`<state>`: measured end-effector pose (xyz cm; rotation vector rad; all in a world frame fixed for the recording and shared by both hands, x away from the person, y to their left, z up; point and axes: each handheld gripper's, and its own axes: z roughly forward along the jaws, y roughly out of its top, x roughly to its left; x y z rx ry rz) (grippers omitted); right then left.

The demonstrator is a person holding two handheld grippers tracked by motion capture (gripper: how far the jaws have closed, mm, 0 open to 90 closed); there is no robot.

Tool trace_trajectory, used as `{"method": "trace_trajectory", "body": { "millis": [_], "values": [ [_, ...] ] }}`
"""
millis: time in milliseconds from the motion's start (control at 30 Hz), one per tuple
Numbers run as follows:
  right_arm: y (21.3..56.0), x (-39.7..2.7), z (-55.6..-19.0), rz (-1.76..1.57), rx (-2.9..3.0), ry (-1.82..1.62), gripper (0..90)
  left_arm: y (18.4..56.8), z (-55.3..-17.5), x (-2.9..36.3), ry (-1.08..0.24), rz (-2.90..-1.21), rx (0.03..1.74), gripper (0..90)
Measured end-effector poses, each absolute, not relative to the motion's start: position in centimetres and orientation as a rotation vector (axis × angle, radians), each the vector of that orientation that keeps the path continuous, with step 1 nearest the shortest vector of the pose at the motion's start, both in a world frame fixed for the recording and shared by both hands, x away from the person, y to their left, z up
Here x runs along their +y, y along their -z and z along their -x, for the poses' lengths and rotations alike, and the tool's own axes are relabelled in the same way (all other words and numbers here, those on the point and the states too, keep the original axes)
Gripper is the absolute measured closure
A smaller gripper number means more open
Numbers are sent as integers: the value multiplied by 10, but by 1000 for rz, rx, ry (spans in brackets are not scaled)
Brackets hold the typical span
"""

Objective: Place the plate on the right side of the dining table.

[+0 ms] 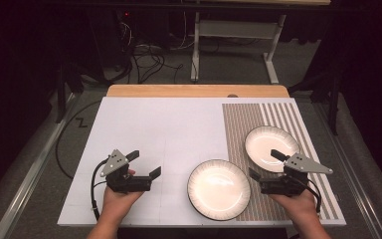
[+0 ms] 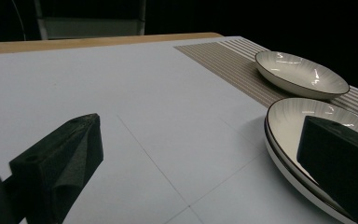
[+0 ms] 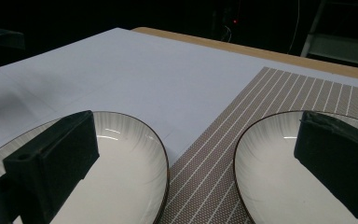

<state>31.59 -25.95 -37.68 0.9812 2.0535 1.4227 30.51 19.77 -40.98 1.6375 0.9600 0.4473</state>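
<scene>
The table (image 1: 144, 129) is a flat, matte white board with faint pencil-thin grid lines and a bare wood strip along its 12 o'clock edge; nothing on it looks slippery except the crockery. Over its 3 o'clock third lies a woven mat (image 1: 238, 124), brown with fine white stripes, thin and slightly textured, likely to grip a dish better than the board does. Two plates are the work in hand: the near plate (image 1: 219, 189) sits at about 5 o'clock of the table's centre, half on the mat and half on the board, and in the left gripper view its rim looks doubled, so it may be two stacked, though I cannot tell for sure. The far plate (image 1: 271, 148) lies fully on the mat at 3 o'clock, just beside the near one but apart from it. Both are shallow, round, glossy white ceramic with ribbed walls and a thin dark rim. The right gripper (image 1: 266, 164) hangs between the two, jaws released and empty, one jaw above each dish. The left gripper (image 1: 145, 164) waits at 7 o'clock over bare board, also spread and empty. To lift a plate well, I judge a jaw should slip under the rim while the other presses on the ribbed wall, closing slowly since glazed ceramic slides.
</scene>
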Motion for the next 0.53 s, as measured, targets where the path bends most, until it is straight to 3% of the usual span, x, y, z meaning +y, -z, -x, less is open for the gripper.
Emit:
{"method": "trace_trajectory", "body": {
  "millis": [533],
  "values": [
    [380, -269, -310, -974, 2024, -1403, 9, 406, -300, 197, -476, -1616, 946, 1]
  ]
}}
